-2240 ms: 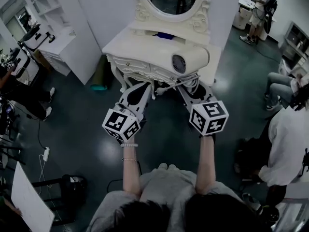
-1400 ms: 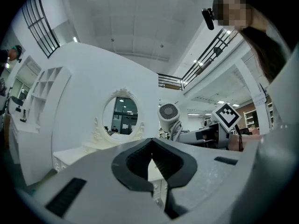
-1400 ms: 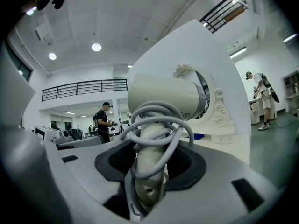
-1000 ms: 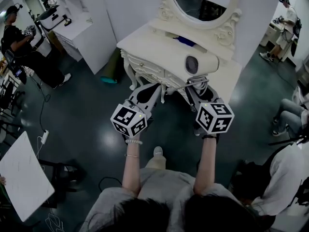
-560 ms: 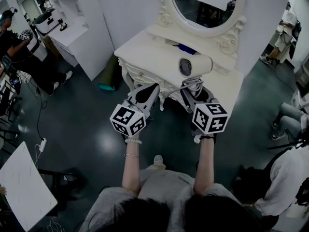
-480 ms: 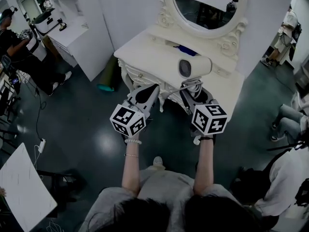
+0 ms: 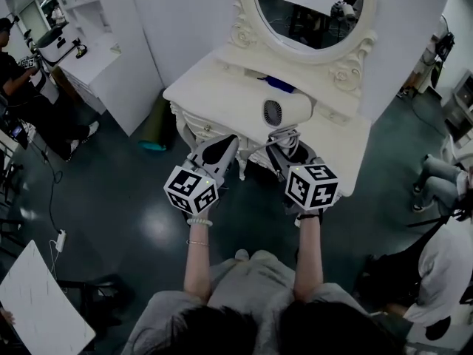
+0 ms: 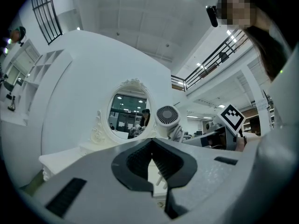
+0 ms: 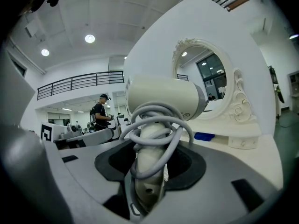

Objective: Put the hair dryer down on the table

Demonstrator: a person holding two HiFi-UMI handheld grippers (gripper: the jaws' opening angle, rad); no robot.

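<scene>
Head view: the right tool (image 7: 281,137) grips the hair dryer (image 7: 285,112) by its handle, with the body raised over the white worktop (image 7: 211,95) before the oval mirror (image 7: 310,6); the left tool (image 7: 220,146) is alongside. Left gripper view: jaws together, nothing between them. Right gripper view: jaws clamp the cord-wrapped handle, barrel above.

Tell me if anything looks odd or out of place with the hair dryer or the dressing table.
Only the cord: it is wound in loose, uneven loops round the handle of the hair dryer, which the right tongs grip. Nothing looks spilled or damaged on the dressing table.
</scene>
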